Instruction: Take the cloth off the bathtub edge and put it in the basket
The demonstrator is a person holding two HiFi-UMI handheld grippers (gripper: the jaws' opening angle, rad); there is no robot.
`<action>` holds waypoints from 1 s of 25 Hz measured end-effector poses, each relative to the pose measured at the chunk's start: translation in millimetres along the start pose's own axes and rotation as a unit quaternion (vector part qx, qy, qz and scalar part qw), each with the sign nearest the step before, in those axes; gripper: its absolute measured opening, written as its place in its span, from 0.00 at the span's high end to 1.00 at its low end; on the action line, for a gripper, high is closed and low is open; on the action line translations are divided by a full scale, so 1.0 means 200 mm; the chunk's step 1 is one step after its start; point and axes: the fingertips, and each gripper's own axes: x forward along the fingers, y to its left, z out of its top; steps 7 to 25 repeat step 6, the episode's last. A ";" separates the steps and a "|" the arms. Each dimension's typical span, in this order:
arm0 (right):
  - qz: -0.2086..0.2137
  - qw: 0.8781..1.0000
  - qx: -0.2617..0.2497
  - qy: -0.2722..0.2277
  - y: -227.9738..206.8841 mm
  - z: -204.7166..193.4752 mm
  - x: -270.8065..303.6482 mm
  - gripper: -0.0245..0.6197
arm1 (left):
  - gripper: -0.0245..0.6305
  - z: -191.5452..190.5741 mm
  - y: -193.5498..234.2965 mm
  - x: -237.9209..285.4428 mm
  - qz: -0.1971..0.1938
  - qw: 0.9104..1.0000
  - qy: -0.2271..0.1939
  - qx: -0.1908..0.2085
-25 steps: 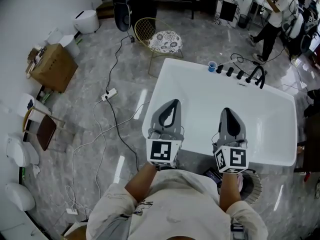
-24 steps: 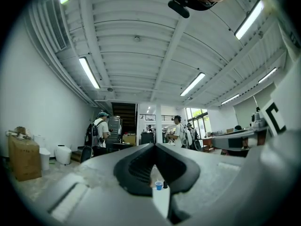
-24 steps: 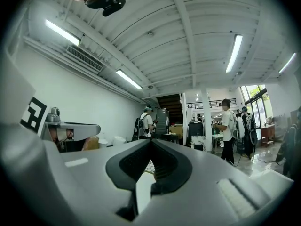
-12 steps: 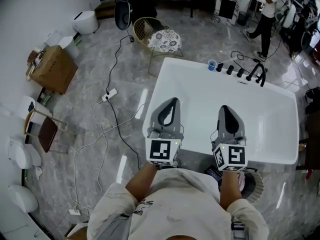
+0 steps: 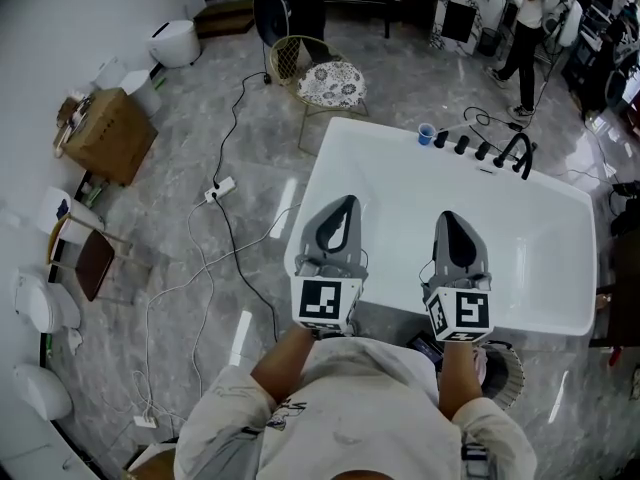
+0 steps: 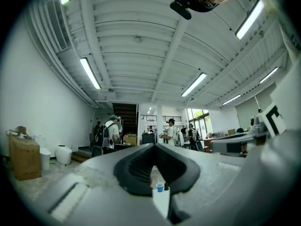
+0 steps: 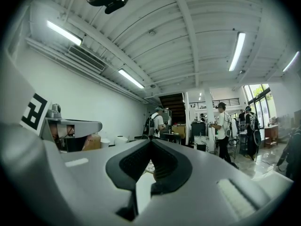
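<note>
Both grippers hover side by side over the near rim of the white bathtub (image 5: pixel 318 178), pointing level across it. My left gripper (image 5: pixel 345 208) is shut, its jaws meeting at the tip with nothing between them (image 6: pixel 154 146). My right gripper (image 5: pixel 449 218) is shut and empty too (image 7: pixel 150 142). The round basket (image 5: pixel 508 373) stands on the floor by the tub's near side, partly hidden by my right forearm. A pinkish bit (image 5: pixel 481 365) shows inside it; I cannot tell what it is. No cloth shows on the tub's rim.
A blue cup (image 5: pixel 426 133) and black tap fittings (image 5: pixel 495 151) sit on the tub's far rim. A wire chair with a patterned cushion (image 5: pixel 330 83) stands beyond the tub. Cables and a power strip (image 5: pixel 218 189) lie on the floor at left. A person (image 5: pixel 525 18) walks at the far right.
Both grippers have stayed where they were, still shut. The person in the background at the far right has walked further away.
</note>
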 end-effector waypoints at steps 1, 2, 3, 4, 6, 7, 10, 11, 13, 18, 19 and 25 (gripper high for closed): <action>0.000 1.000 0.000 0.000 0.00 0.00 0.00 0.96 | 0.96 0.00 0.00 0.00 0.000 1.000 0.000 0.000; 0.001 1.000 0.000 0.000 0.00 0.00 0.00 0.96 | 0.96 0.00 0.00 0.00 0.001 1.000 -0.001 -0.001; 0.001 1.000 0.000 0.001 0.01 0.00 0.01 0.96 | 0.96 0.00 0.00 0.00 0.001 1.000 -0.001 -0.002; 0.002 1.000 0.001 0.001 0.01 0.00 0.01 0.96 | 0.96 0.00 0.01 0.00 0.001 1.000 -0.001 -0.002; 0.002 1.000 0.001 0.002 0.01 0.00 0.02 0.96 | 0.96 0.01 0.01 0.00 0.001 1.000 0.000 -0.004; 0.002 1.000 0.001 0.002 0.01 0.00 0.02 0.96 | 0.96 0.01 0.01 0.00 0.001 1.000 0.000 -0.004; 0.002 1.000 0.001 0.002 0.01 0.00 0.02 0.96 | 0.96 0.01 0.01 0.00 0.001 1.000 0.000 -0.004; 0.002 1.000 0.001 0.002 0.01 0.00 0.02 0.96 | 0.96 0.01 0.01 0.00 0.001 1.000 0.000 -0.004; 0.002 1.000 0.001 0.002 0.01 0.00 0.02 0.96 | 0.96 0.01 0.01 0.00 0.001 1.000 0.000 -0.004; 0.002 1.000 0.001 0.002 0.01 0.00 0.02 0.96 | 0.96 0.01 0.01 0.00 0.001 1.000 0.000 -0.004; 0.002 1.000 0.001 0.002 0.01 0.00 0.02 0.96 | 0.96 0.01 0.01 0.00 0.001 1.000 0.000 -0.004; 0.002 1.000 0.001 0.002 0.01 0.00 0.02 0.96 | 0.96 0.01 0.01 0.00 0.001 1.000 0.000 -0.004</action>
